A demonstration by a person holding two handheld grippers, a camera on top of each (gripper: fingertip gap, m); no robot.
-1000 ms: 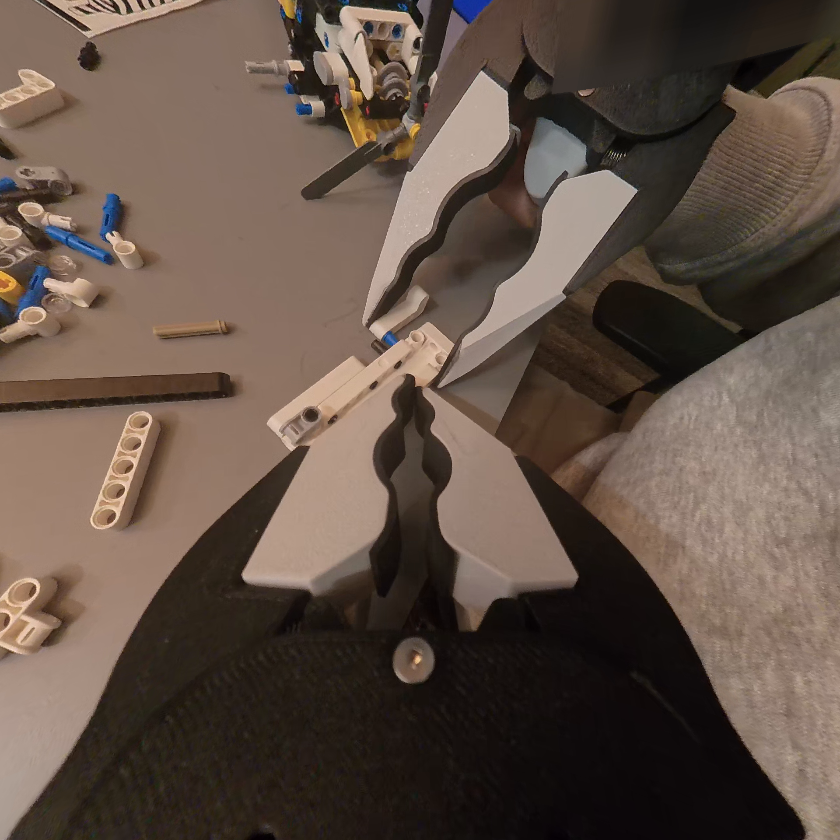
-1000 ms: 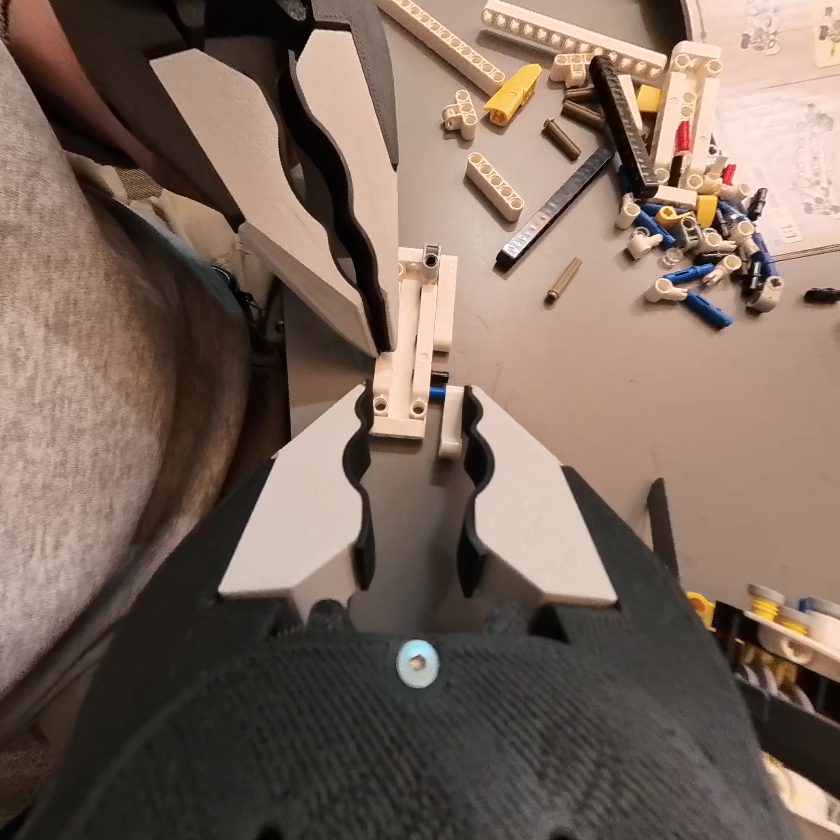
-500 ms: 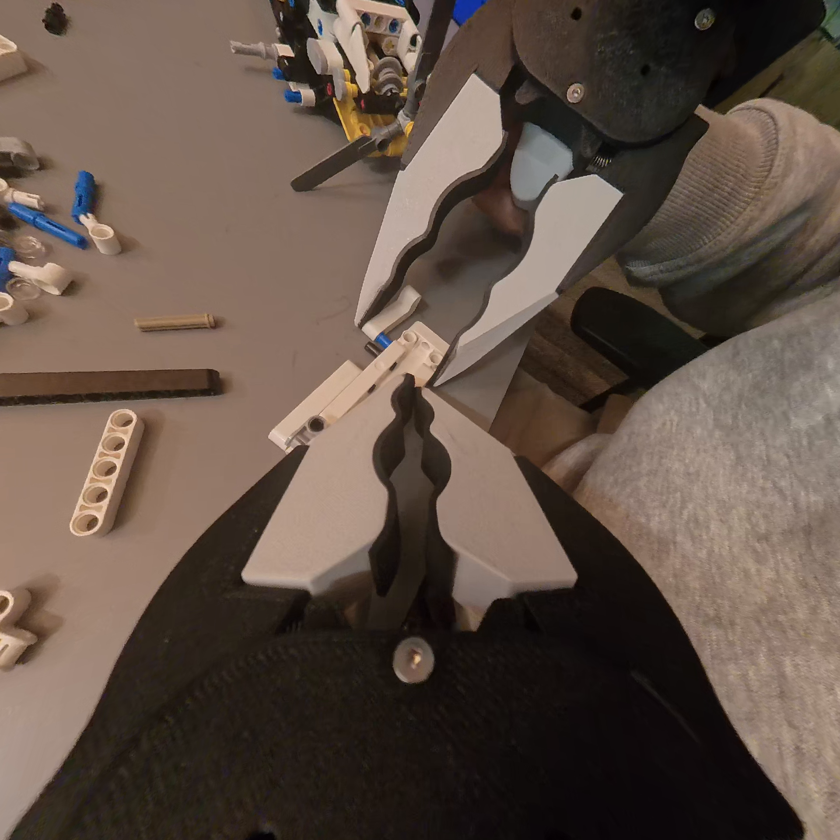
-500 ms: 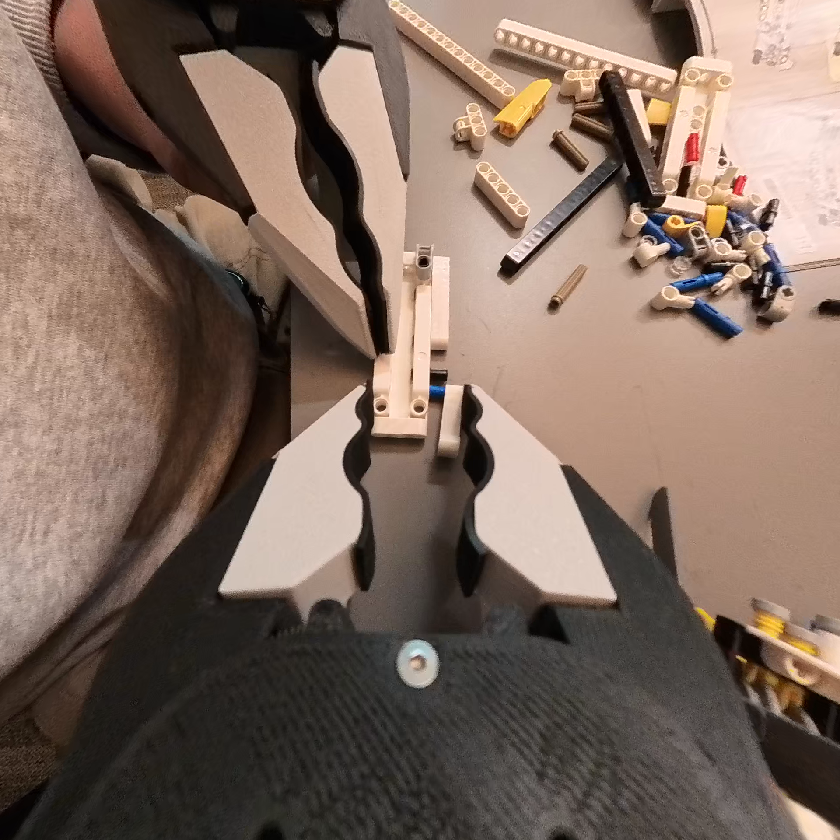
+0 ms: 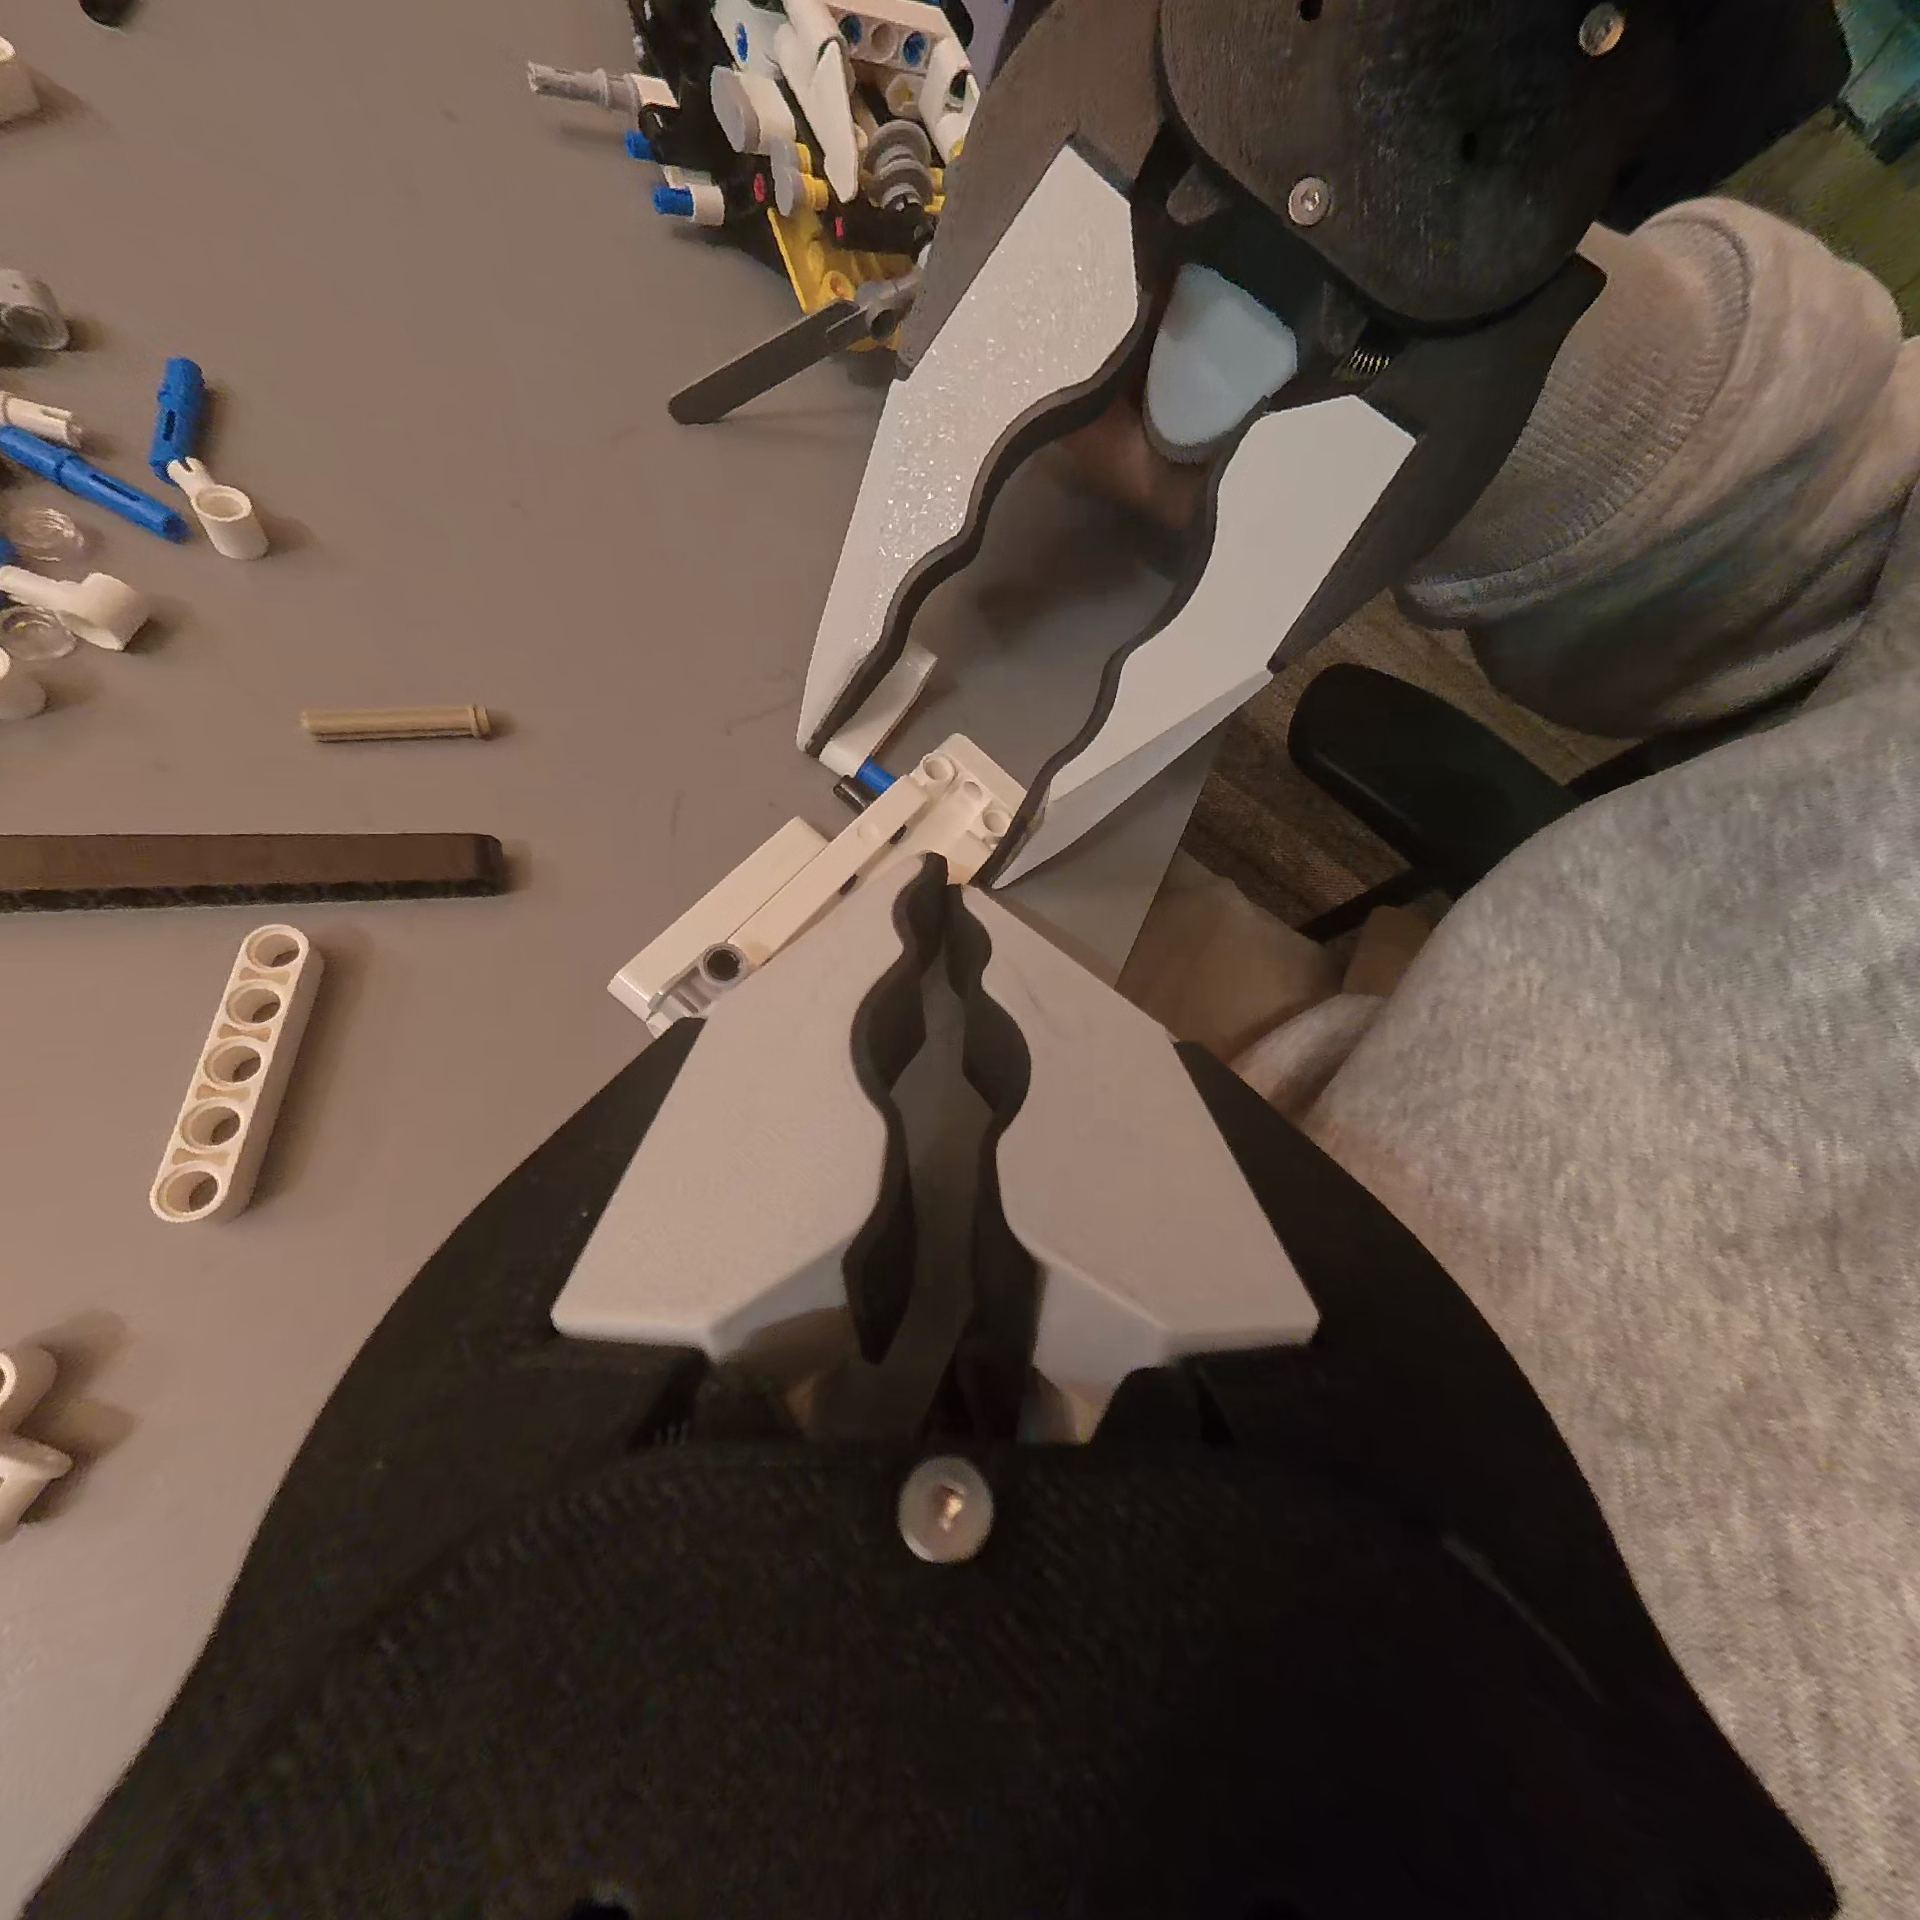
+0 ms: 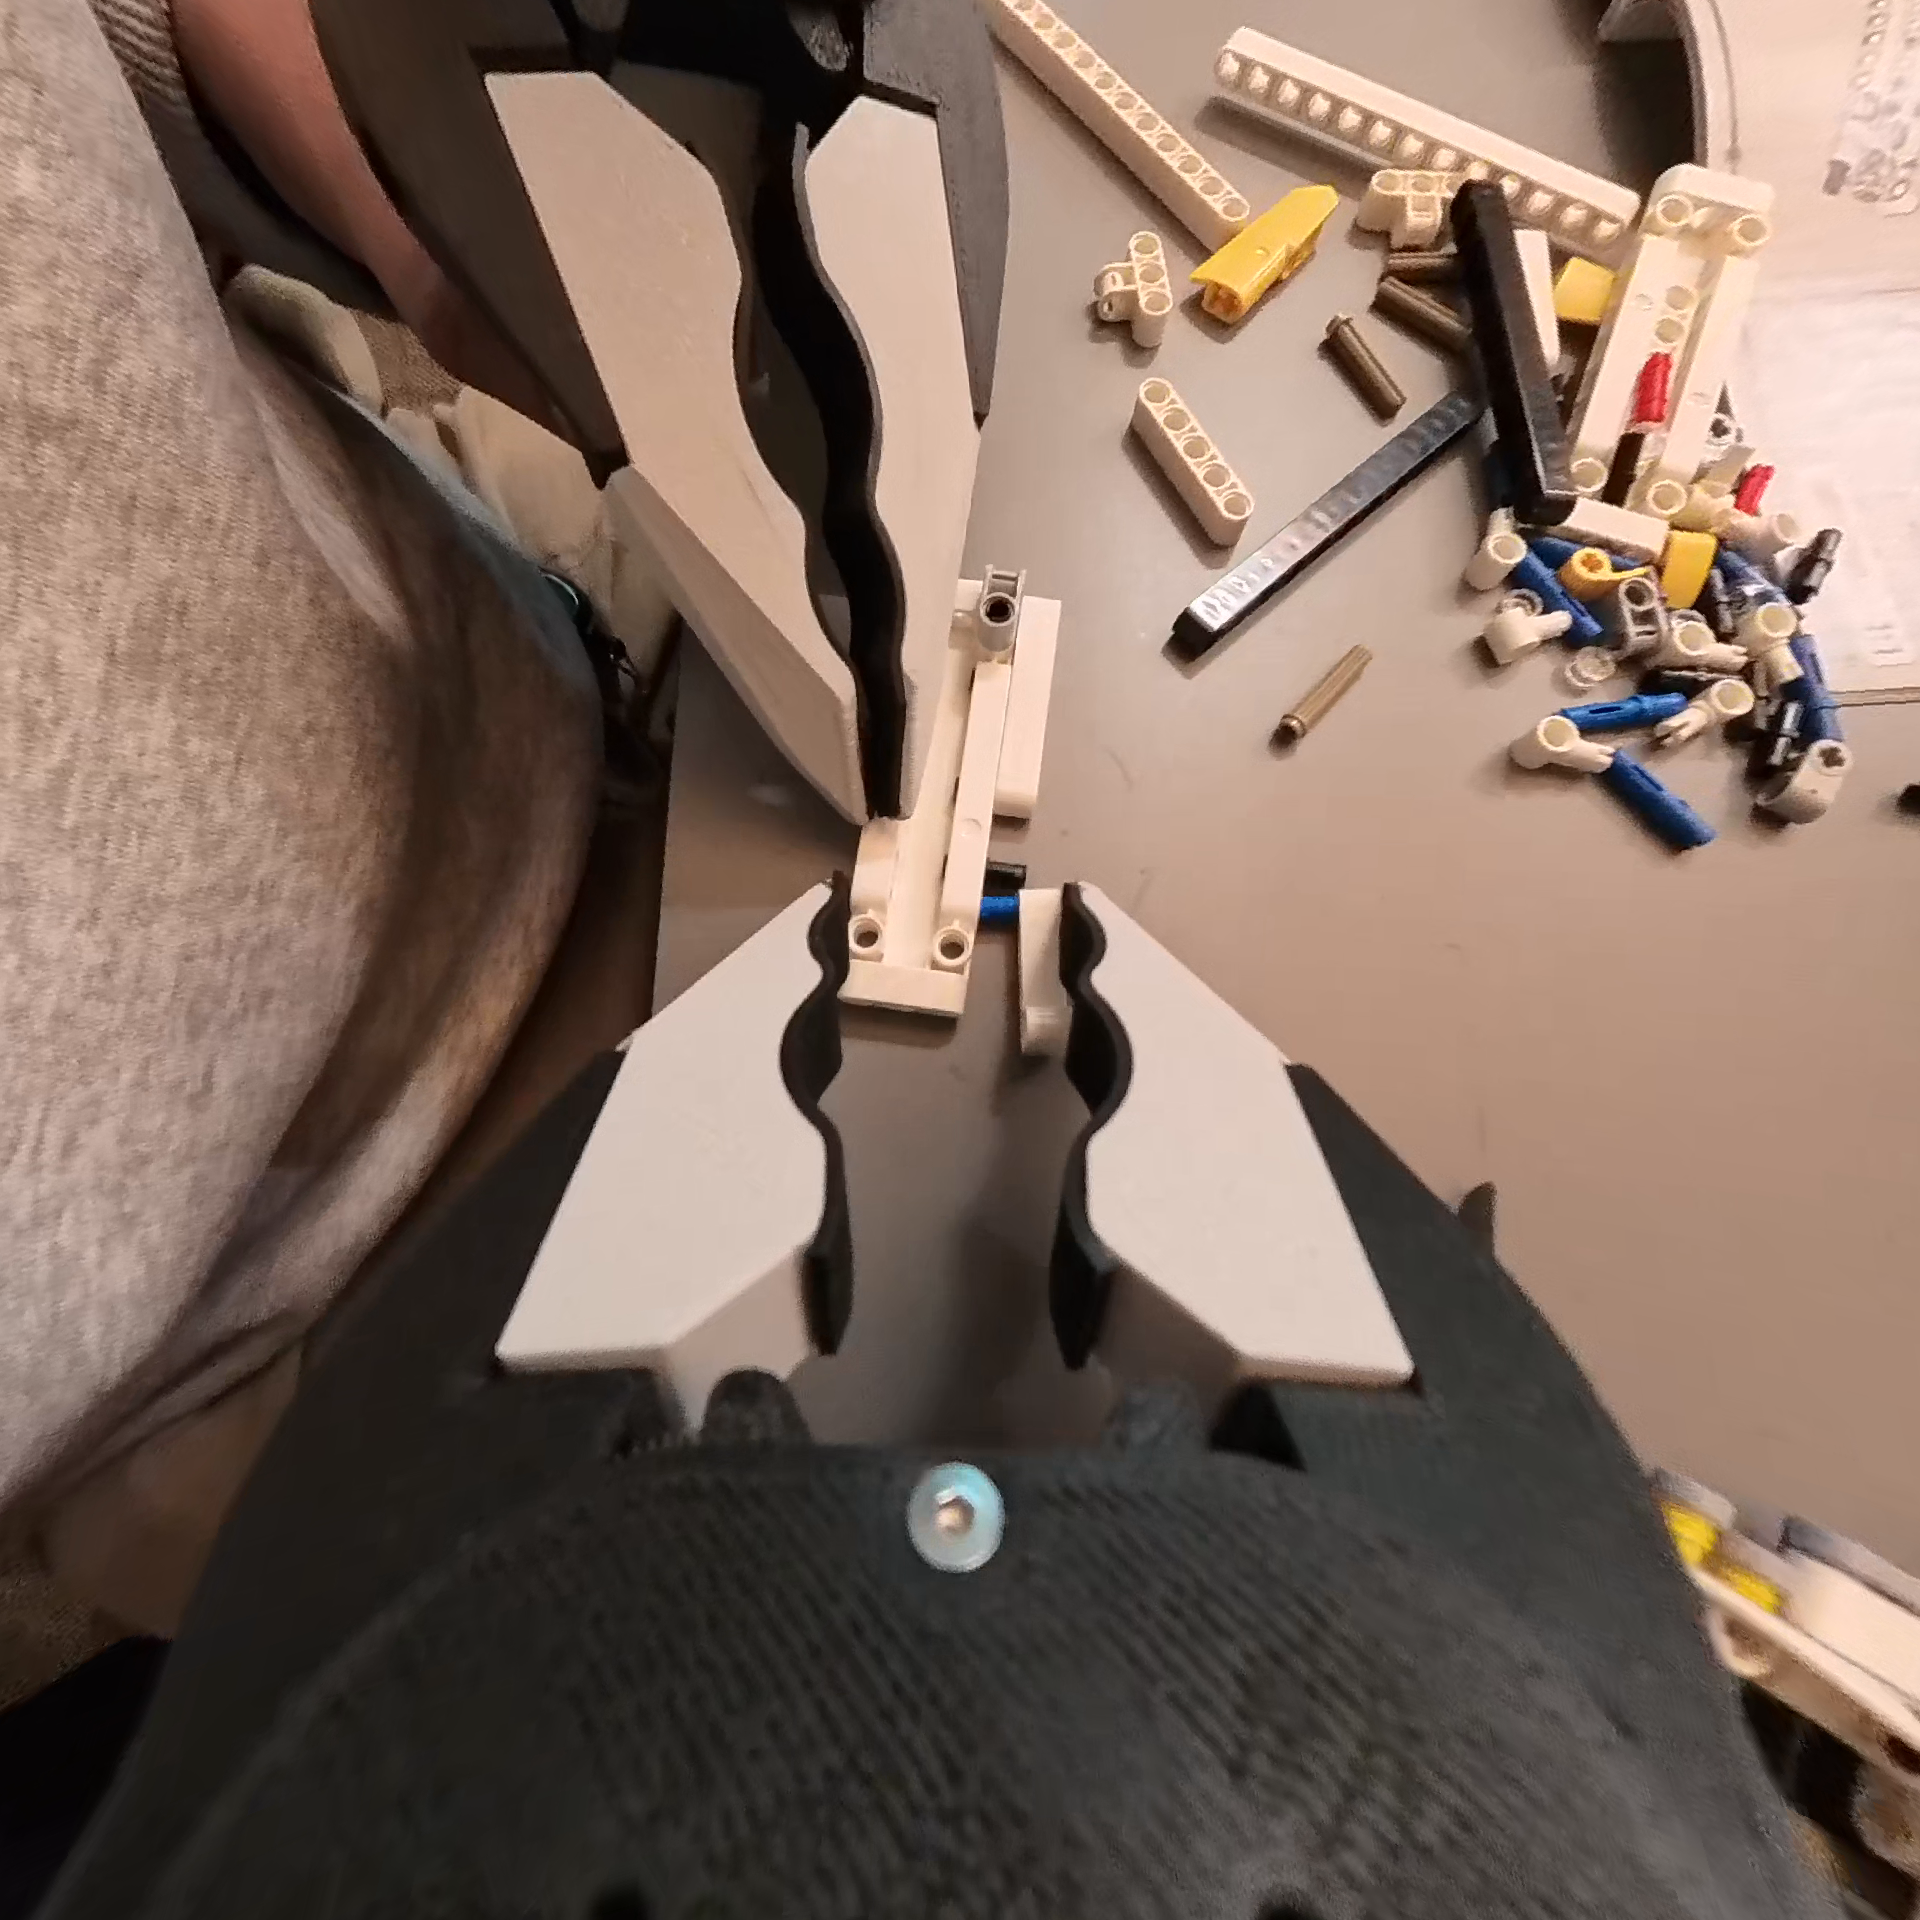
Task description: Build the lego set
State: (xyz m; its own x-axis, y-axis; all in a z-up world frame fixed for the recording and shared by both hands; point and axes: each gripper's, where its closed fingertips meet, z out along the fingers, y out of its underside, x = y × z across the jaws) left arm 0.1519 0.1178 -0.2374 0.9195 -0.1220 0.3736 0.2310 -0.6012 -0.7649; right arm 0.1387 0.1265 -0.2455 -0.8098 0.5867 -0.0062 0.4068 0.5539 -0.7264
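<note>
My left gripper point(image 5: 951, 888) is shut on one end of a white lego sub-assembly point(image 5: 790, 894), held just above the grey table near its edge. In the right wrist view the left gripper point(image 6: 878, 800) pinches the same assembly point(image 6: 987, 727) from the far side. My right gripper point(image 6: 951, 914) is open, with its fingers on either side of the assembly's near end. A small white connector point(image 6: 1039, 977) lies against the inside of its right finger. It sits next to a blue pin point(image 6: 1000, 911) that sticks out of the assembly. The right gripper point(image 5: 914, 805) also shows in the left wrist view.
A partly built model point(image 5: 831, 135) stands at the back. A white five-hole beam point(image 5: 234, 1070), a black beam point(image 5: 249, 862) and a tan pin point(image 5: 395, 722) lie to the left. A pile of loose parts point(image 6: 1662, 623) and long white beams point(image 6: 1423, 135) lie farther out. A person's grey clothing point(image 5: 1610, 1143) is beside the table edge. Only a small space, under 4 cm, lies between the two pairs of fingers. The tan pin point(image 5: 395, 722) sits 7 cm or so from the ends of my right fingers. It is also in sight in the right wrist view point(image 6: 1328, 689).
Both grippers and the assembly have shifted slightly together, and the assembly has tilted a little. The left grip holds and the right jaws stay equally wide.
</note>
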